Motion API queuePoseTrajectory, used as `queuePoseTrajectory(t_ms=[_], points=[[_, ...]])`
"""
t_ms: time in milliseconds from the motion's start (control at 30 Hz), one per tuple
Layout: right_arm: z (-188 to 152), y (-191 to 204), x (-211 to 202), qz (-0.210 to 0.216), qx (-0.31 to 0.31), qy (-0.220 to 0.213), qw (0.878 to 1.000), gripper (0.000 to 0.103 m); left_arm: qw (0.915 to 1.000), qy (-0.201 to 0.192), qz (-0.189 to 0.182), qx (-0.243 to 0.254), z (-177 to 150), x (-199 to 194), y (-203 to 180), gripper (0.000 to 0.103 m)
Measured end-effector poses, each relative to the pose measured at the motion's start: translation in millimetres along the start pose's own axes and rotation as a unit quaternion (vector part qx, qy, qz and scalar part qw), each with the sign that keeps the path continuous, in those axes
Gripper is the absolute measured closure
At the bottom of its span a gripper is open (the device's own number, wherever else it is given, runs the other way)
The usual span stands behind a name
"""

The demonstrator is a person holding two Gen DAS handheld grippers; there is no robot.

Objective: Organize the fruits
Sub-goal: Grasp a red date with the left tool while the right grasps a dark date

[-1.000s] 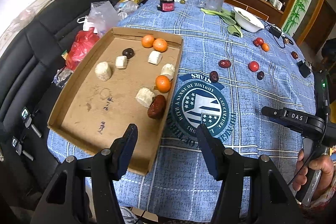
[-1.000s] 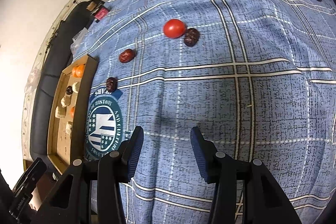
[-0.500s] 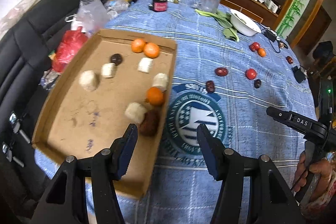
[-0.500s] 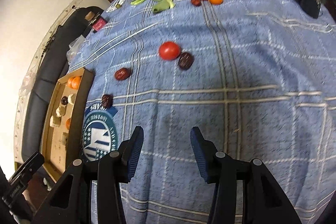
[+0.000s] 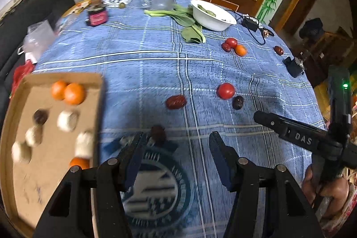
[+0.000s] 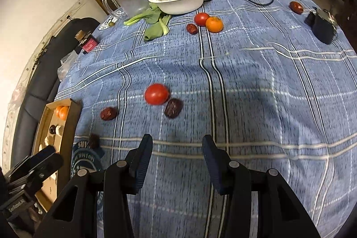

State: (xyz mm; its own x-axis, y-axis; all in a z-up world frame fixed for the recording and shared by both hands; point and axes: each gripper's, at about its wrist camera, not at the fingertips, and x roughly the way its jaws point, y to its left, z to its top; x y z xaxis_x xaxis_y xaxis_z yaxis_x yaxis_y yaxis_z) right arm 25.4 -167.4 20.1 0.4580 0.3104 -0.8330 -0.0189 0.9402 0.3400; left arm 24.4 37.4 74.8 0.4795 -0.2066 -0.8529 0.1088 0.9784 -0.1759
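Fruits are scattered all over the blue plaid tablecloth point(image 6: 256, 81), and a bunch already sit in the cardboard tray point(image 5: 53, 171) at the left edge: two oranges point(image 5: 69, 92), a dark date and some pale chunks I can't identify. Loose on the cloth: a tomato point(image 6: 156, 94) with a dark date point(image 6: 173, 108) touching it, a red date point(image 6: 108, 113) off to its left, another dark date point(image 5: 158, 133) near the round printed emblem, and a far cluster by the white bowl point(image 6: 180, 0) with a tomato, an orange and a date.

Both tools are empty right now. The left gripper point(image 5: 176, 152) has its jaws spread wide with nothing between them, hovering over the emblem just beside the tray. The right gripper point(image 6: 177, 153) is likewise wide open and holding nothing, aimed roughly at the tomato and date pair.

My take: the right one is best placed for the tomato. I'd come in low, straddle it across the middle, and close gently, since it'll probably squish or roll. Watch the date touching it so it doesn't get knocked away. The left could grab the dark date near the emblem, since it's close to the tray.
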Motion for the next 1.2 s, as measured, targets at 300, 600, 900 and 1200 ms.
queuePoseTrajectory(t_ms=[300,600,900,1200], points=[[12,-3,29,-0.02,-0.015,0.01,1.0,0.053,0.9988,0.025,0.002,0.042,28,56,-3,0.049],[22,14,48,-0.033,-0.043,0.006,0.999,0.053,0.9974,0.045,0.002,0.056,39,85,0,0.054],[23,19,52,-0.056,-0.058,-0.01,0.997,0.079,0.9964,0.044,0.01,0.072,36,92,-4,0.073],[17,19,40,-0.041,-0.041,-0.014,0.998,0.079,0.9978,0.031,-0.005,0.058,33,75,-1,0.073]])
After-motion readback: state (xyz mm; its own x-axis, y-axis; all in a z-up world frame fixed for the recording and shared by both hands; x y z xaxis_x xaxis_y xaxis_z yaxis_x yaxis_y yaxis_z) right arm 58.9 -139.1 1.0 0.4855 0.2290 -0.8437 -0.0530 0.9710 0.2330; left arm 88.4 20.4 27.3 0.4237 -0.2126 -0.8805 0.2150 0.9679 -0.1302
